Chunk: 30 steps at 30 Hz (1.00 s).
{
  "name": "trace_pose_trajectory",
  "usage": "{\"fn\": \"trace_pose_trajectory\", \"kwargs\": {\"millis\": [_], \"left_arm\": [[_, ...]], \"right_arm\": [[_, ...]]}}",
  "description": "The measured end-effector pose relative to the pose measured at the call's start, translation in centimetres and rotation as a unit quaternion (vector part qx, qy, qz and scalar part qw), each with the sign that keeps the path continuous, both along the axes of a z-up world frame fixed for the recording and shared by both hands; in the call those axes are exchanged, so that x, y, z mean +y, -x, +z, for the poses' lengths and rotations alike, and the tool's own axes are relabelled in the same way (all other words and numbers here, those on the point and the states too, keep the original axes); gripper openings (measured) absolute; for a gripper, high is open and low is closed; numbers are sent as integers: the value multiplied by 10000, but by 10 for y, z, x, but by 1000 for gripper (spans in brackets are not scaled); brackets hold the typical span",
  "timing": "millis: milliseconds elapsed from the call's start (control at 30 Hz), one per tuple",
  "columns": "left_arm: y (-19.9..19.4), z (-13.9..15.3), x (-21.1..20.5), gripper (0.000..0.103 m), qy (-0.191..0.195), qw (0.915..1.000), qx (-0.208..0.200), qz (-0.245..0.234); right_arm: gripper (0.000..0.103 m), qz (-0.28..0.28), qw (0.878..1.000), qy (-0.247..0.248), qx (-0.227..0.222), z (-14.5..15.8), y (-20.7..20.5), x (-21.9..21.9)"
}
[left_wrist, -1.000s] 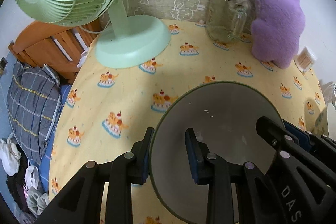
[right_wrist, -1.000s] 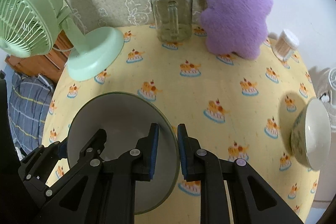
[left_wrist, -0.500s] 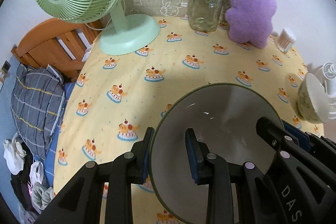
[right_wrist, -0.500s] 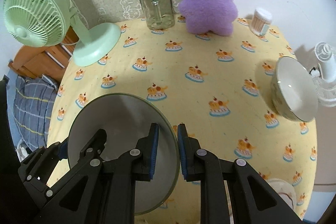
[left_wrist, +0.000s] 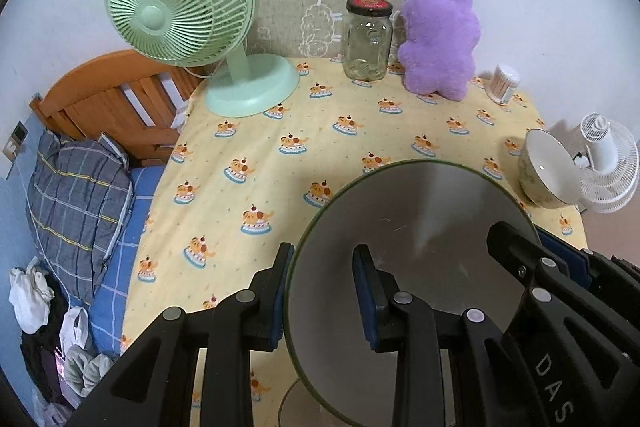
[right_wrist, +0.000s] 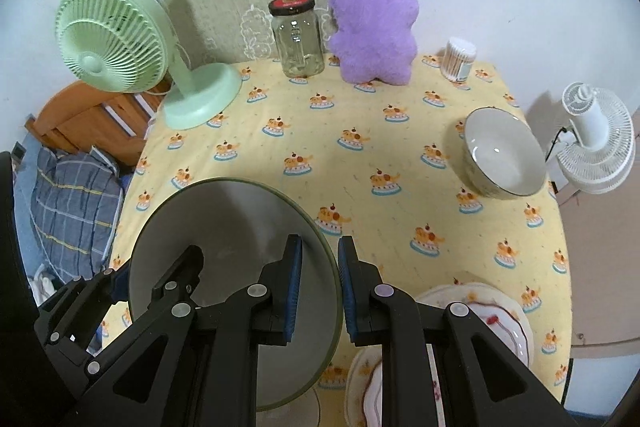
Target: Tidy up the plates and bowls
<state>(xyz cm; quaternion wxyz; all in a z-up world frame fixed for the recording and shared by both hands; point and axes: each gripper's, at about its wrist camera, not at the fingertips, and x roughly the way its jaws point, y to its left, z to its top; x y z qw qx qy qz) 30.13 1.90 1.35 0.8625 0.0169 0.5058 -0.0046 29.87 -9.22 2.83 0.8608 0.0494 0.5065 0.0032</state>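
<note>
Both grippers hold one grey plate with a green rim [left_wrist: 416, 239], which also shows in the right wrist view [right_wrist: 224, 227], lifted above the yellow tablecloth. My left gripper [left_wrist: 322, 291] is shut on its left edge. My right gripper [right_wrist: 319, 287] is shut on its right edge. A cream patterned bowl [right_wrist: 502, 153] stands near the table's right edge; it also shows in the left wrist view [left_wrist: 544, 173]. Two white plates with red decoration [right_wrist: 496, 323] lie at the front right, partly hidden under the right gripper.
A green fan [right_wrist: 120, 43], a glass jar [right_wrist: 298, 39], a purple plush [right_wrist: 374, 23] and a cotton-swab tub [right_wrist: 460, 59] stand along the back of the table [right_wrist: 360, 131]. A white fan [right_wrist: 596, 143] stands off the right edge. A bed [left_wrist: 80, 195] lies to the left.
Both grippers have risen and drawn back with the plate still held. More of the table shows, including the bowl and the white plates at the front right.
</note>
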Motion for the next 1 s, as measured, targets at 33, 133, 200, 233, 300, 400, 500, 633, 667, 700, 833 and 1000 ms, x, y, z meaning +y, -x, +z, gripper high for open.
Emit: {"fn": "trace_pose_trajectory", "kwargs": {"millis": [33,133,200,233,300,400,500,633,667,700,833,1000], "left_arm": [[5,2,1,28,9,10000,-9,1],[18,4,4,28,43,10000,-16,25],[27,4,6,28,77,10000,-13,41],[31,3,7,28,96,9999,-1,52],[41,1,10,28,122,9999,23,67],[54,-3,14,28,120,9999,71,58],[64,-11,17,28,168,9997,170,100],[74,-23,19,28,218,9992,319,121],[76,-27,19,28,246,9990,360,131],[78,-29,20,28,270,9988,392,142],[84,-43,23,28,356,9978,529,205],[89,-56,26,28,413,9967,651,258]], "right_arm": [[22,1,10000,5,-11,2,4,0],[22,14,10000,31,-32,5,17,4],[22,44,10000,74,-31,5,26,6],[22,53,9999,92,-17,5,30,8],[22,81,9999,131,7,3,39,10],[22,119,9998,169,60,-2,51,15],[22,130,9996,196,157,-9,61,19],[22,130,9992,238,294,-20,71,21],[22,132,9990,260,336,-23,73,21],[22,145,9988,289,373,-26,75,22],[22,197,9978,371,510,-37,77,25],[22,264,9966,442,645,-49,80,29]]}}
